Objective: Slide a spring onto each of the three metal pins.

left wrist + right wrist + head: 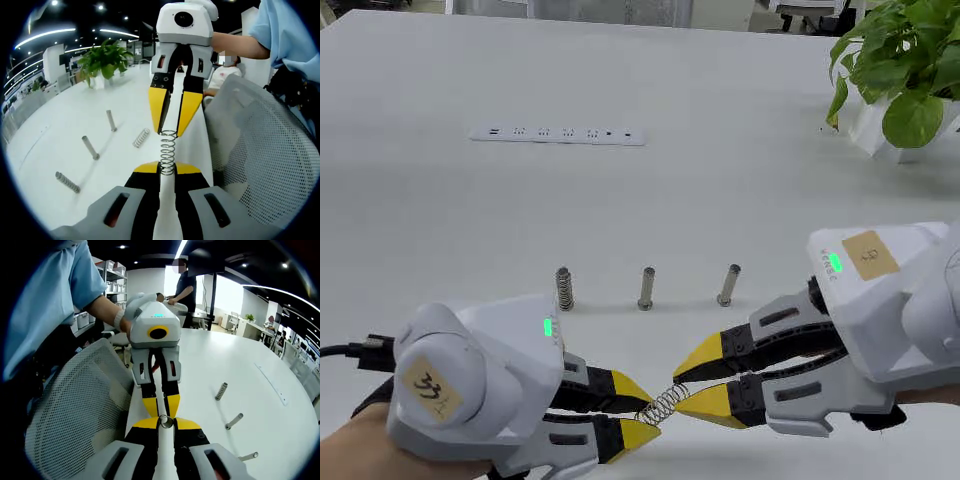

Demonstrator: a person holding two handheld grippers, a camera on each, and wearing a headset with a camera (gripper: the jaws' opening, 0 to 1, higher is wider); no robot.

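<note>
Spanning the gap between the two grippers, the spring [663,402] lies close to level just above the near part of the table [720,150]. One end is pinched in the closed tips of the left gripper [652,415] and the other is clamped by the right gripper [678,392]. The bare middle pin [646,288] and right pin [729,284] stand upright further out, so the spring's long axis is crosswise to theirs and must be stood on end. The left pin [562,271] already wears a coil [565,292], and the right gripper looks nearer the bare pair.
</note>
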